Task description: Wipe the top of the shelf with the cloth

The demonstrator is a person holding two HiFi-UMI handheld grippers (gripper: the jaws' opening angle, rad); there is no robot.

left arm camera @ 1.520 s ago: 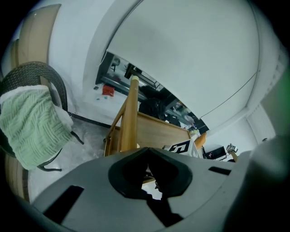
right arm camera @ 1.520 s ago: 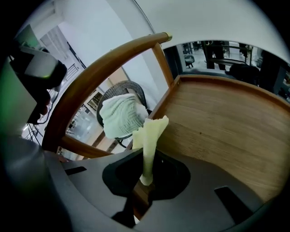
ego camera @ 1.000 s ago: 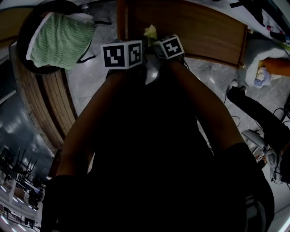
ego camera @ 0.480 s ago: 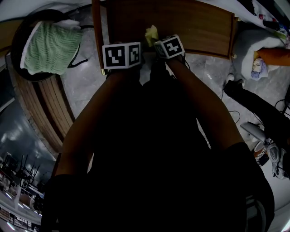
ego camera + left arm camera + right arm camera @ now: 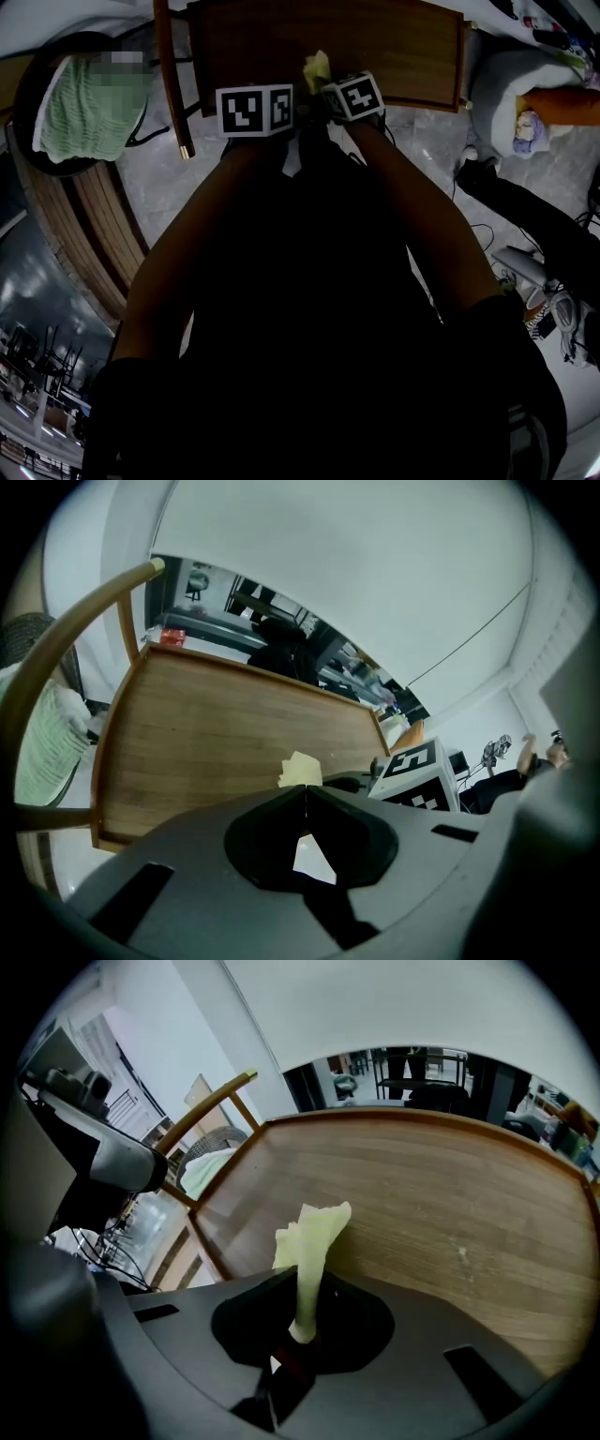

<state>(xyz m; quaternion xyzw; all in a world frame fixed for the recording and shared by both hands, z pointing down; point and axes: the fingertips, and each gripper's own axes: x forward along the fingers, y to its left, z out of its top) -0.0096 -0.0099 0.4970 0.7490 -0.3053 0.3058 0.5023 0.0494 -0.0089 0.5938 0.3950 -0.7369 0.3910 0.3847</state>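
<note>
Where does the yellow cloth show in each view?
Head view: top centre, the cloth lies over the near edge of the shelf top.
Left gripper view: centre, beyond the shut left gripper.
Right gripper view: centre, pinched upright in the right gripper.
Shared landmark: the wooden shelf top behind it.

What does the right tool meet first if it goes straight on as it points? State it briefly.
Probably the wooden shelf top, which lies ahead of the right tool; the yellow cloth clamped in it would touch first. Depth is unclear.
</note>
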